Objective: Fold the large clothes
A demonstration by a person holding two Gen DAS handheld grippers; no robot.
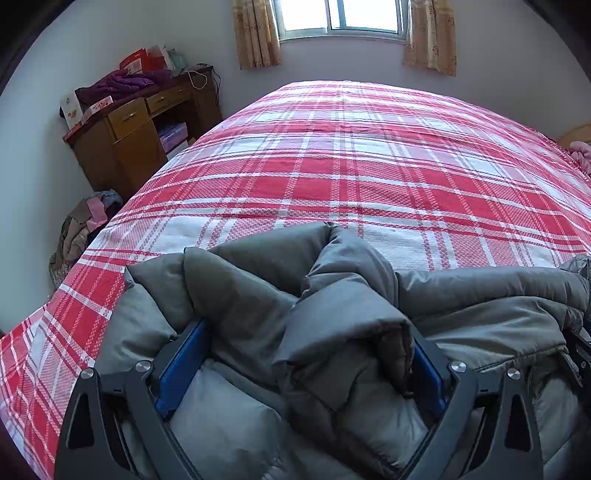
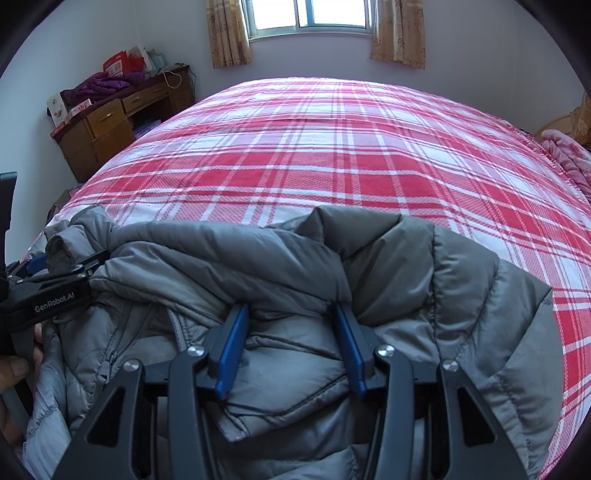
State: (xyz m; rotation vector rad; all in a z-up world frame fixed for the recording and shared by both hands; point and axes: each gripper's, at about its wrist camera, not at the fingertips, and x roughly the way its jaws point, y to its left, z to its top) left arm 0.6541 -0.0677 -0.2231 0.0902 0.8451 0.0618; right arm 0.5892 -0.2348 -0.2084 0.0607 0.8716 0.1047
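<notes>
A grey padded jacket [image 1: 332,317] lies bunched on the near edge of a bed with a red and white plaid cover [image 1: 351,166]. My left gripper [image 1: 306,350] stands wide open with a thick fold of the jacket between its blue pads [image 1: 181,373]. In the right wrist view the jacket [image 2: 369,266] lies spread with its zipper at the left. My right gripper [image 2: 291,332] is open, its blue pads [image 2: 232,350] resting on the jacket under a fold. The left gripper [image 2: 55,280] shows at the left edge of that view, on the jacket.
A wooden desk [image 1: 140,129] with clothes and boxes stands at the back left by the wall. A heap of clothes [image 1: 85,229] lies on the floor beside the bed. A pink blanket [image 2: 569,155] lies at the bed's right edge. A curtained window [image 1: 340,18] is behind.
</notes>
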